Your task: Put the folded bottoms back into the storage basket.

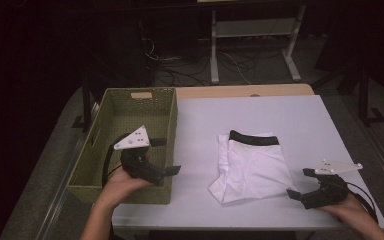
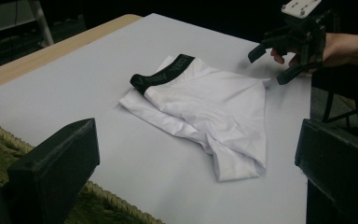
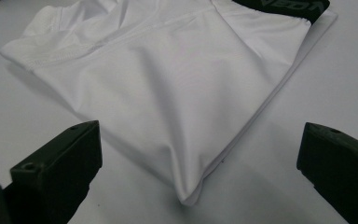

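We hold both tongs apart, the left tongs [image 1: 166,156] over the basket [image 1: 111,109], the right tongs [image 1: 301,183] beside the folded white underwear [image 1: 250,167] on the surface [image 1: 200,125].

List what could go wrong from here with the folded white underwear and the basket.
1. The right gripper is open at the folded white underwear's near corner; gripping one layer there could pull the fold apart.
2. The left gripper hovers open over the green basket's table-side wall and might knock it.
3. Lifted by one edge, the underwear might drape and catch on that wall.
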`<state>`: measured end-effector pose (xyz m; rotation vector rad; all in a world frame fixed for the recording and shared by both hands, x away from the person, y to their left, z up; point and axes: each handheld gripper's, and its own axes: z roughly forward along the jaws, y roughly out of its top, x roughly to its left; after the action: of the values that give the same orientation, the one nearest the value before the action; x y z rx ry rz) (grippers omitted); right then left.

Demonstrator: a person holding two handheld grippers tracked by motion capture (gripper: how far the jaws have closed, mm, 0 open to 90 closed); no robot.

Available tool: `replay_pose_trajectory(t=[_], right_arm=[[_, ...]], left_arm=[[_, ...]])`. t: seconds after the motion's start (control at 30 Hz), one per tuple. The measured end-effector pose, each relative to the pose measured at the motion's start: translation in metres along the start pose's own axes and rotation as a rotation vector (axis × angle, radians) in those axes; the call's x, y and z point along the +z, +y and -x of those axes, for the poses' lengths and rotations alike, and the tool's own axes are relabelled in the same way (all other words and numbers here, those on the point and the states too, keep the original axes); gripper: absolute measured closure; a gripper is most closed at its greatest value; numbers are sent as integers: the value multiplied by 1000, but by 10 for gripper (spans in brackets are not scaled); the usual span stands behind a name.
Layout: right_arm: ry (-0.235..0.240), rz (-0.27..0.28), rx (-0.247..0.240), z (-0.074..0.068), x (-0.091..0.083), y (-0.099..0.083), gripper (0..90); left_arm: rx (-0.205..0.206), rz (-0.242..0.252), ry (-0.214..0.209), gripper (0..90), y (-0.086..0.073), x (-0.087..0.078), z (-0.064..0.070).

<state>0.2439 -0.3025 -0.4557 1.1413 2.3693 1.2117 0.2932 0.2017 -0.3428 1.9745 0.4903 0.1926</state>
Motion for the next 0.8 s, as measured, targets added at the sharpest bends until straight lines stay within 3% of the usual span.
replay_pose_trajectory(t=[0.27, 0.43, 0.8], right_arm=[[2, 10, -6, 0, -1, 1, 2], [1, 15, -7, -1, 0, 1, 2], [0, 23, -5, -1, 0, 1, 2]], left_arm=[[-28, 21, 5, 0, 5, 6, 2], [-14, 20, 11, 0, 11, 10, 7], [-34, 9, -4, 0, 19, 28, 12]])
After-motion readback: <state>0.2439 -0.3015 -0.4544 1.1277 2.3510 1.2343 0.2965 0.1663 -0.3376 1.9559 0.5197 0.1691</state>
